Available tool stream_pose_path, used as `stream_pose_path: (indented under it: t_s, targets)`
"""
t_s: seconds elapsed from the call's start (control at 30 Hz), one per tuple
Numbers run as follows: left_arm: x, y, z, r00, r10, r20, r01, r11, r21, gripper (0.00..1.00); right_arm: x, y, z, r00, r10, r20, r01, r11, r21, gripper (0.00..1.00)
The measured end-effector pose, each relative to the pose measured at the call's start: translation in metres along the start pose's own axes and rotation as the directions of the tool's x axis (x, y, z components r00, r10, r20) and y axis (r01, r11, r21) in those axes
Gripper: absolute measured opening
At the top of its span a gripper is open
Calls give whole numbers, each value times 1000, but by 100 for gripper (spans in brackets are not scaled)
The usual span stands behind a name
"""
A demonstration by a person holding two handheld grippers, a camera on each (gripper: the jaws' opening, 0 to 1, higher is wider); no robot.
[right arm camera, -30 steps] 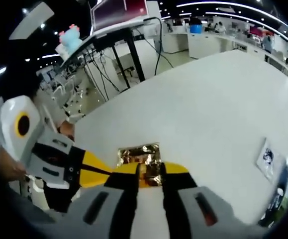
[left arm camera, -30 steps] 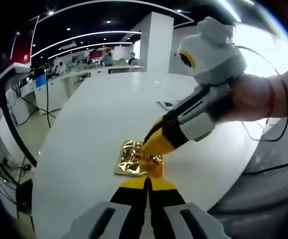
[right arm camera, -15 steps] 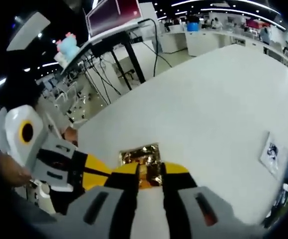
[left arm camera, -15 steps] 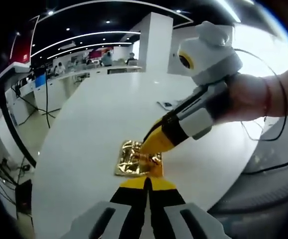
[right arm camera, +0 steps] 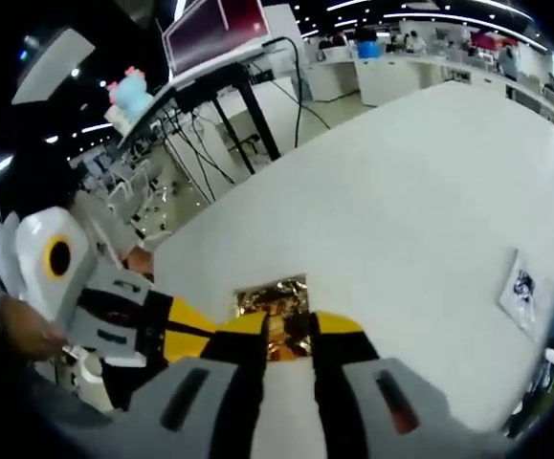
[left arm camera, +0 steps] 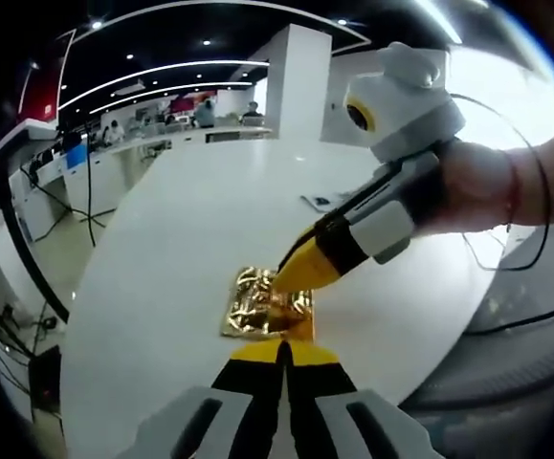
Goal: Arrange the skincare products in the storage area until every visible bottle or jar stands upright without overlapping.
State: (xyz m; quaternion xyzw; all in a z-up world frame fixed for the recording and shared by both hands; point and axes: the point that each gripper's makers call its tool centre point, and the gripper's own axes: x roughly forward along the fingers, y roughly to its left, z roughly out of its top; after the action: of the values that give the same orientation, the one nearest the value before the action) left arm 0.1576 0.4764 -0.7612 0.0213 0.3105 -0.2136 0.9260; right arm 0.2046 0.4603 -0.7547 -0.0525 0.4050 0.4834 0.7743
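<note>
On the wide white table (left arm camera: 210, 210), smooth and rounded at its edge, lies a crinkled gold foil packet (left arm camera: 262, 304), flat and roughly square. Left tongs (left arm camera: 282, 352) have yellow-tipped jaws pressed together, their tips at the packet's near edge. Right tongs (right arm camera: 289, 330) stand slightly parted, jaws either side of the packet's edge (right arm camera: 275, 298); whether they pinch it I cannot tell. Left gripper view shows the right tongs' tip touching the foil. A small printed card (right arm camera: 520, 295) lies well apart.
</note>
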Motion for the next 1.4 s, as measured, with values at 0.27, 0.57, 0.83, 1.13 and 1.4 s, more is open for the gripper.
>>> stream_pose_path:
  t_s: [0.27, 0.57, 0.83, 1.13, 1.4]
  targets:
    - [0, 0, 0, 1000, -3, 1, 3, 1000, 5, 1, -6, 8, 14, 997, 52, 57, -54, 998, 28, 17]
    - [0, 0, 0, 1000, -5, 0, 5, 1000, 10, 1, -10, 33, 14, 983, 182, 15, -183, 983, 18, 11]
    - [0, 0, 0, 1000, -8, -5, 8, 1000, 15, 1, -1, 45, -2, 986, 148, -72, -159, 970, -185, 12]
    - [-1, -1, 0, 1000, -11, -4, 11, 1000, 14, 1, 3, 11, 28, 999, 46, 11, -44, 987, -155, 26]
    - [-1, -1, 0, 1000, -15, 1, 15, 1000, 15, 1, 23, 0, 20, 997, 44, -69, -52, 991, -125, 31]
